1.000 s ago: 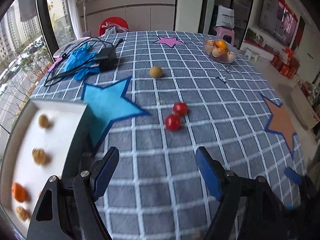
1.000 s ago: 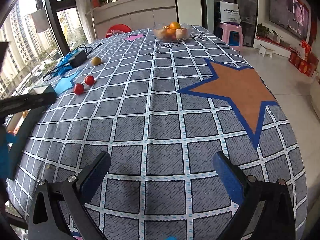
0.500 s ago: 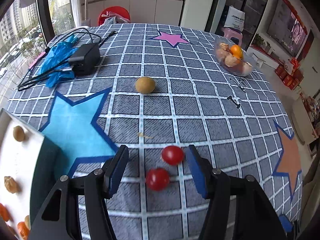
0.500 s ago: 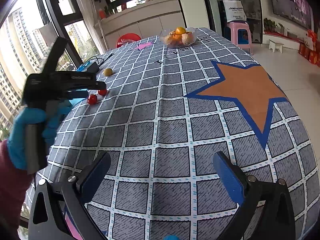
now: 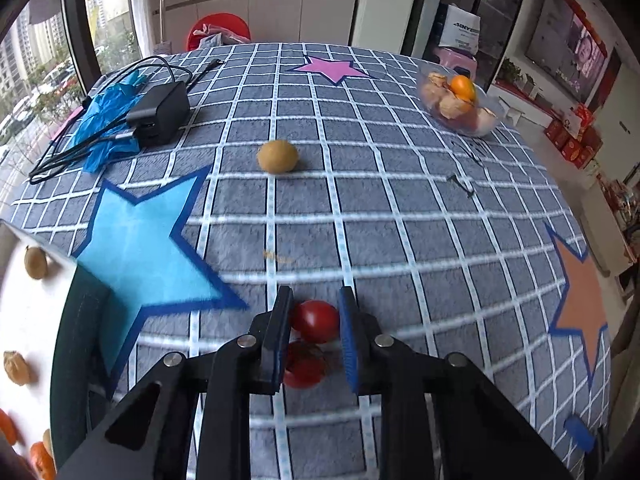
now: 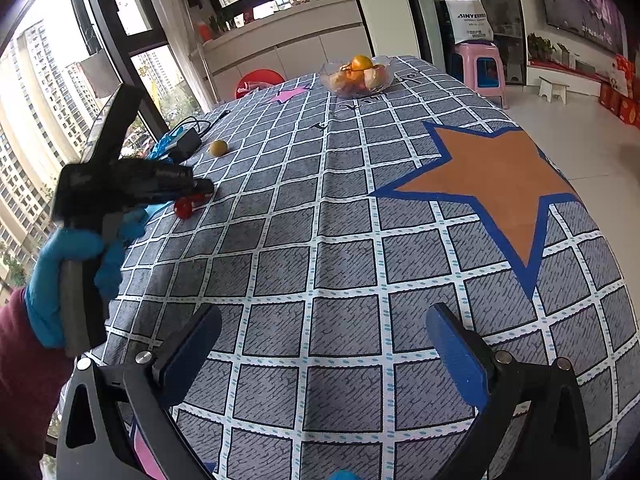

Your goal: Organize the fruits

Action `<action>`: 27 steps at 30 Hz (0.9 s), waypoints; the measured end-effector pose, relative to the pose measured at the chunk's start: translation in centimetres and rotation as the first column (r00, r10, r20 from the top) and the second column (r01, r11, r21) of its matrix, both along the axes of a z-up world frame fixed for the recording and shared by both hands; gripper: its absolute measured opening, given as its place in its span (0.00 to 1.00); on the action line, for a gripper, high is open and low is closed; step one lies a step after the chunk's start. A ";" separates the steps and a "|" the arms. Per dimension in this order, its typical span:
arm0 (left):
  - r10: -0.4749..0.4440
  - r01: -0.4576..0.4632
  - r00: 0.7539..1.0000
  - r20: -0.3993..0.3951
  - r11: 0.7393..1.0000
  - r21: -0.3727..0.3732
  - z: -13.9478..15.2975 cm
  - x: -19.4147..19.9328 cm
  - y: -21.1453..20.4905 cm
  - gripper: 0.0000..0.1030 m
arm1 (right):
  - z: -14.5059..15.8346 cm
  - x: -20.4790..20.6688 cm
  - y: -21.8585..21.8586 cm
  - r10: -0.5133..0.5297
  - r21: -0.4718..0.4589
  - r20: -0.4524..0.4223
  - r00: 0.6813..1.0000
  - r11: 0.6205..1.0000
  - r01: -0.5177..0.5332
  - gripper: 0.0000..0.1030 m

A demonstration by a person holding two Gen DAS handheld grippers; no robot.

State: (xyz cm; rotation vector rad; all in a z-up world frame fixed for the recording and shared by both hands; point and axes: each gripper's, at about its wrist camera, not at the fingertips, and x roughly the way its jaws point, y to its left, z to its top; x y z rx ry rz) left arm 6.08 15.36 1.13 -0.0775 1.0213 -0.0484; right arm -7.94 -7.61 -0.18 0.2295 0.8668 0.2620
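Observation:
Two red cherry tomatoes lie side by side on the checked tablecloth. My left gripper points down at them and is shut on the farther tomato, its blue pads pressing both sides. The nearer tomato lies loose under the fingers. In the right wrist view the left gripper, held by a blue-gloved hand, covers most of the held tomato, and the loose tomato shows beside it. My right gripper hovers open over bare cloth, holding nothing.
A brownish-yellow round fruit lies farther up the table. A glass bowl of oranges and other fruit stands at the far right. A white tray with walnuts and small oranges sits at the left edge. A black charger with cables rests on blue plastic.
My left gripper moved forward and down over the two tomatoes, and its jaws closed from wide open onto the farther one. The right gripper stayed in place, still open.

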 end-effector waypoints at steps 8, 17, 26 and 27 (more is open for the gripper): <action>-0.022 0.022 1.000 -0.003 0.999 -0.033 0.0 -4.2 0.1 0.24 | 0.0 -0.1 0.0 0.000 0.001 0.000 1.000 1.000 0.000 1.00; -0.061 0.061 0.998 0.009 0.996 -0.070 0.1 -8.9 -0.8 0.24 | 0.1 -0.1 0.0 0.001 -0.004 -0.001 1.000 1.000 -0.001 1.00; -0.116 0.117 0.993 0.027 0.992 -0.053 0.4 -12.0 -1.9 0.40 | 0.0 0.0 0.1 0.002 -0.008 -0.002 1.000 1.000 -0.002 1.00; -0.114 0.116 0.993 0.038 0.992 -0.051 0.4 -12.4 -1.7 0.52 | 0.0 0.0 0.1 0.002 -0.009 -0.002 1.000 1.000 -0.002 1.00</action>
